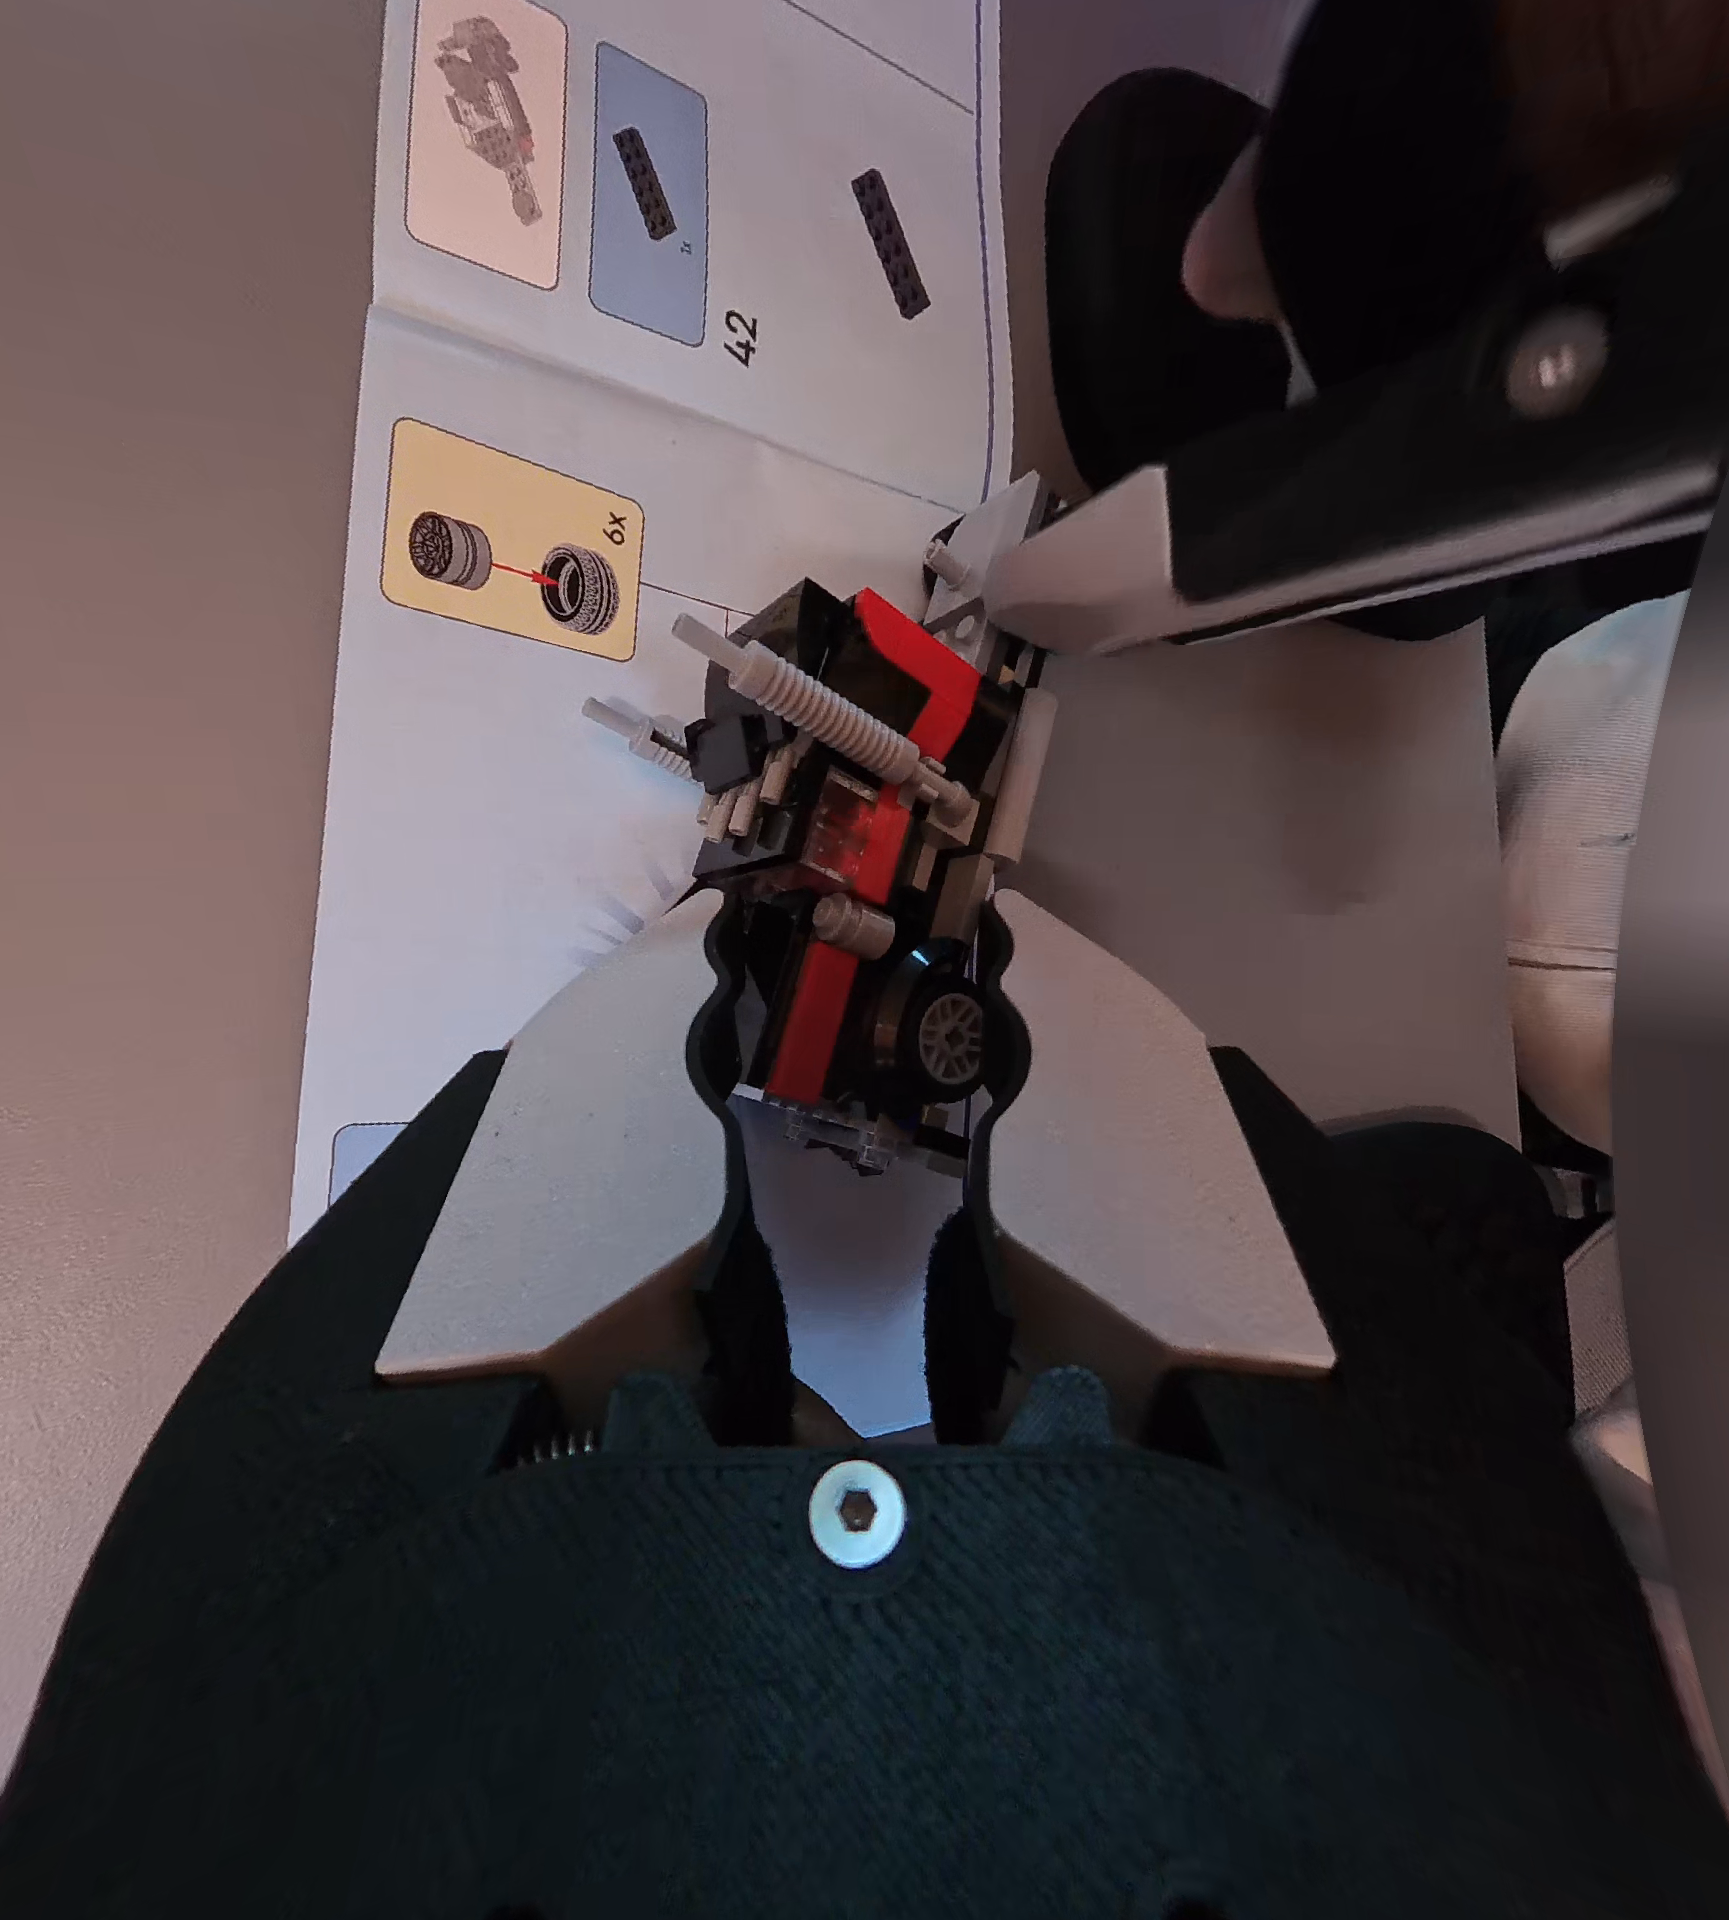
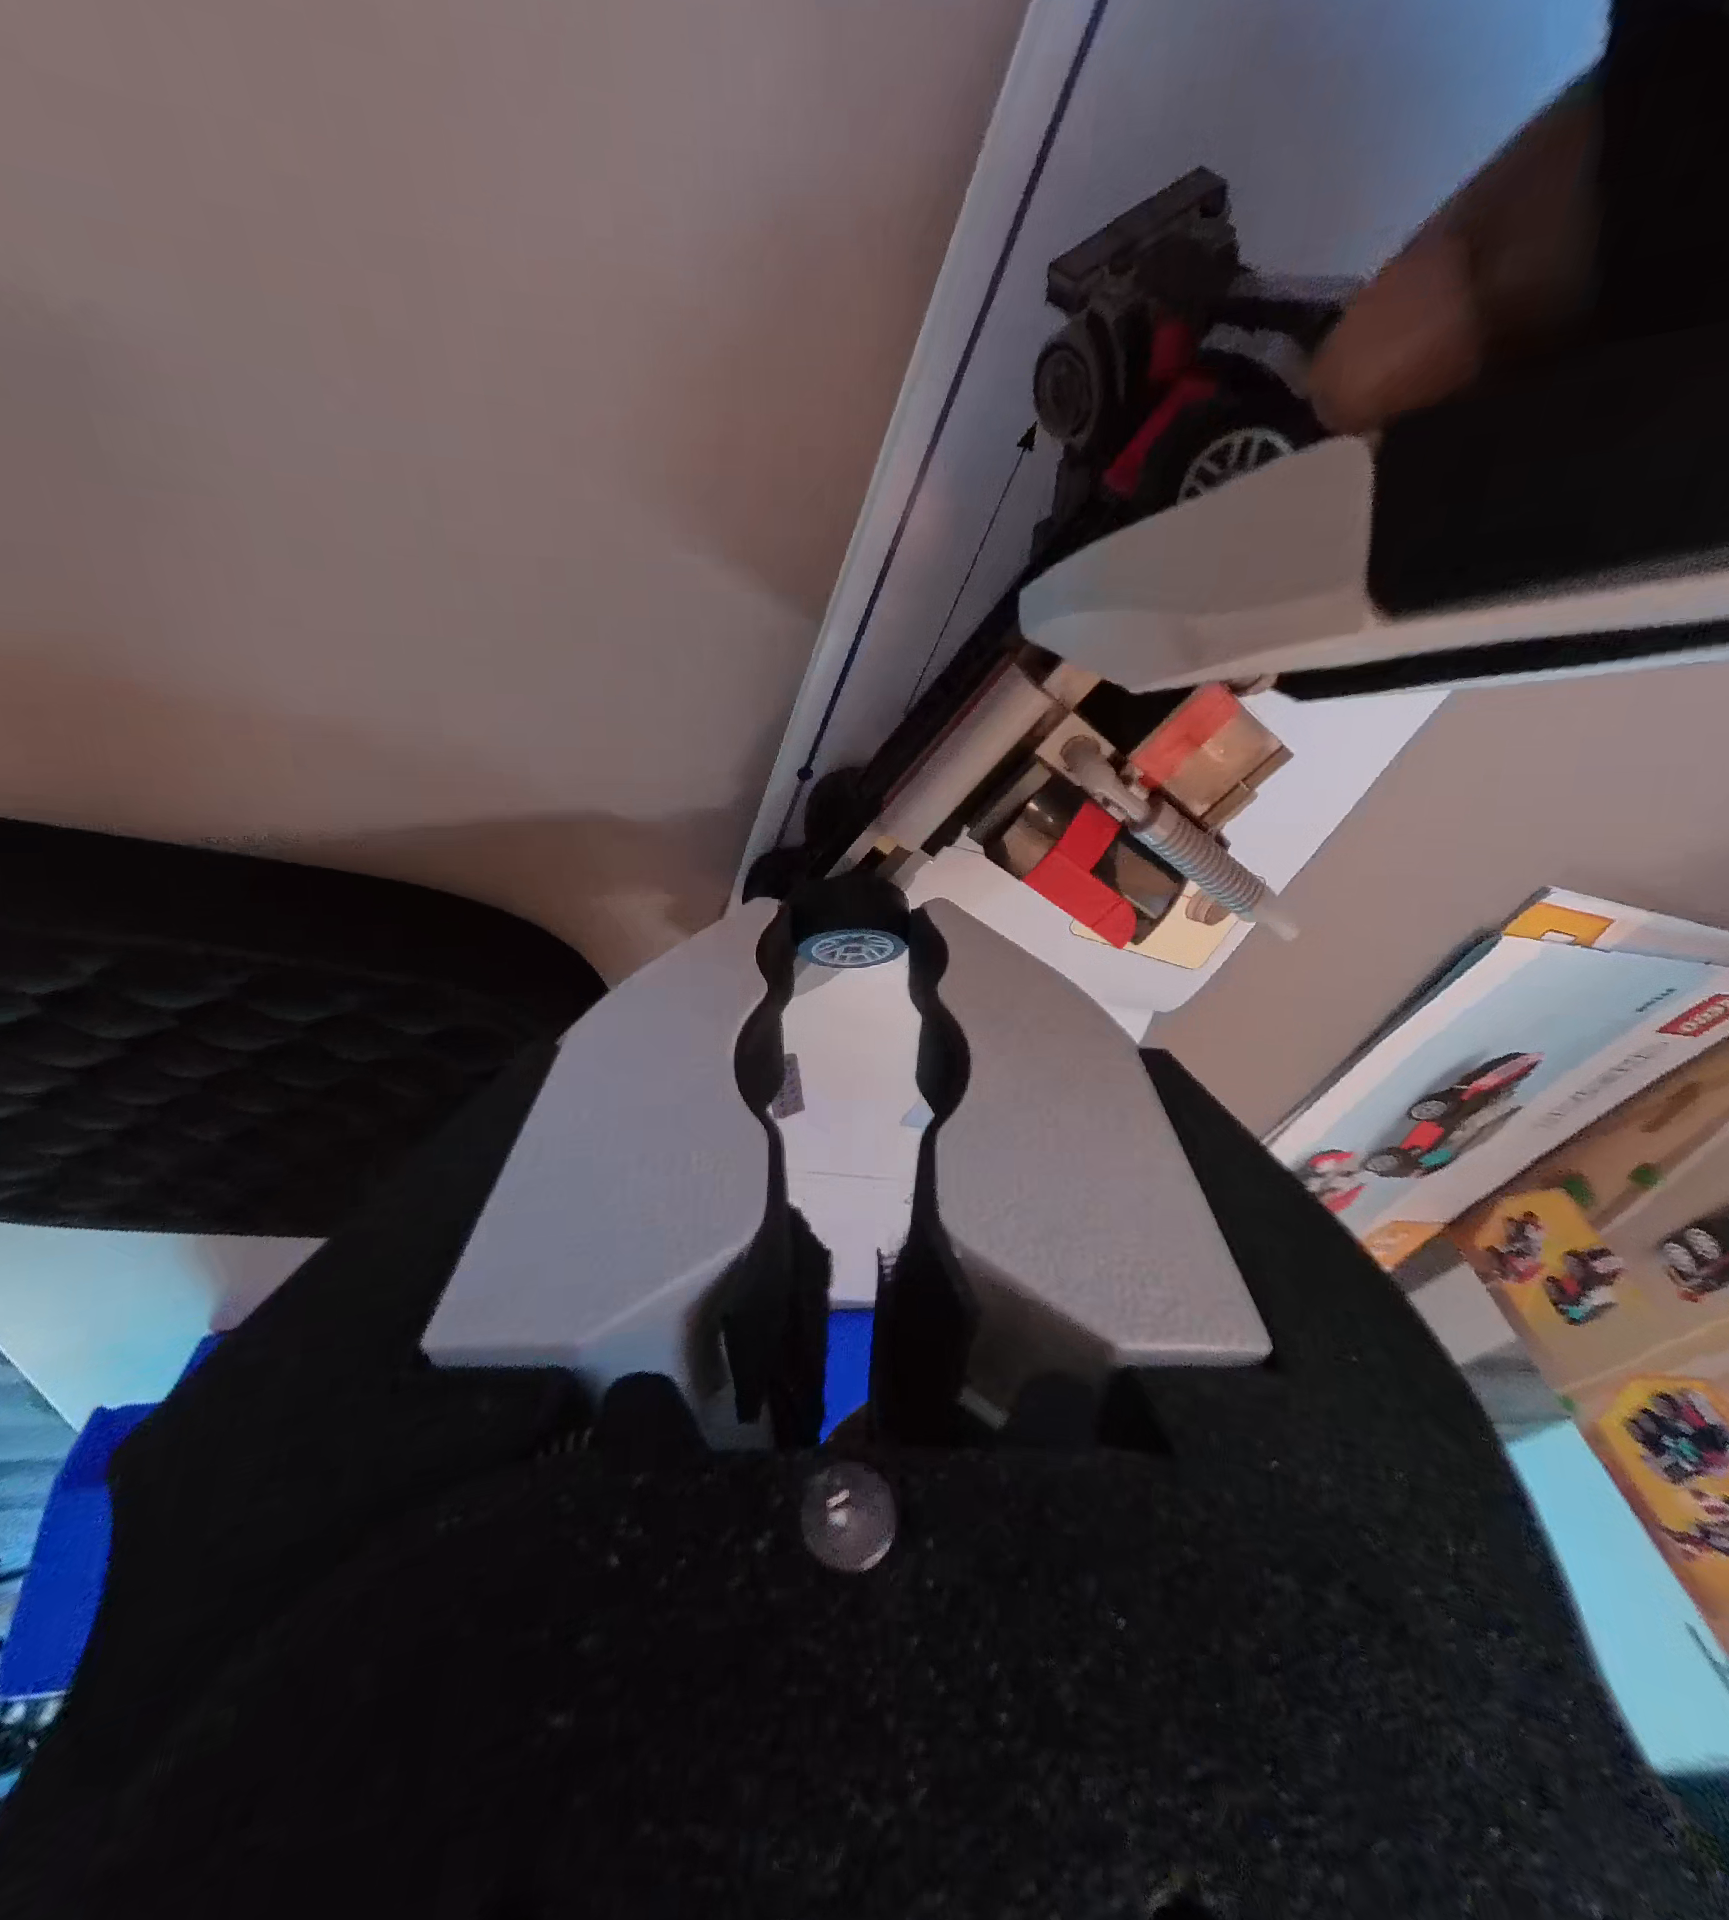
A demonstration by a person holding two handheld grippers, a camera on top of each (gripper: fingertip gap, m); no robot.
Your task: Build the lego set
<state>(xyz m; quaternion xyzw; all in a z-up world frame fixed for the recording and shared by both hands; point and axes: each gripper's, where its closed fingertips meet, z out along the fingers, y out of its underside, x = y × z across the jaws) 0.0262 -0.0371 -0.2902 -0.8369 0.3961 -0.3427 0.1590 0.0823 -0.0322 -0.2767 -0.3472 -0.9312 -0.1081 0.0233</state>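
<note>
My left claw [image 1: 855, 1023] pinches the mostly built car [image 1: 870, 831], one wheel [image 1: 948, 1034] fitted. My right claw [image 2: 847, 940] pinches a loose wheel [image 2: 849, 948] at its bare axle; I judge more wheels remain.

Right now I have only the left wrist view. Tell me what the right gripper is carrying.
Observer: The right gripper is shut on a small wheel, pinched at its fingertips.
Operator: Report where that wheel sits.
Observer: It looks pressed against the black end of the car, at the booklet's edge.
Operator: Name what lies beyond it.
Observer: The set's box lies off to the right.
</note>
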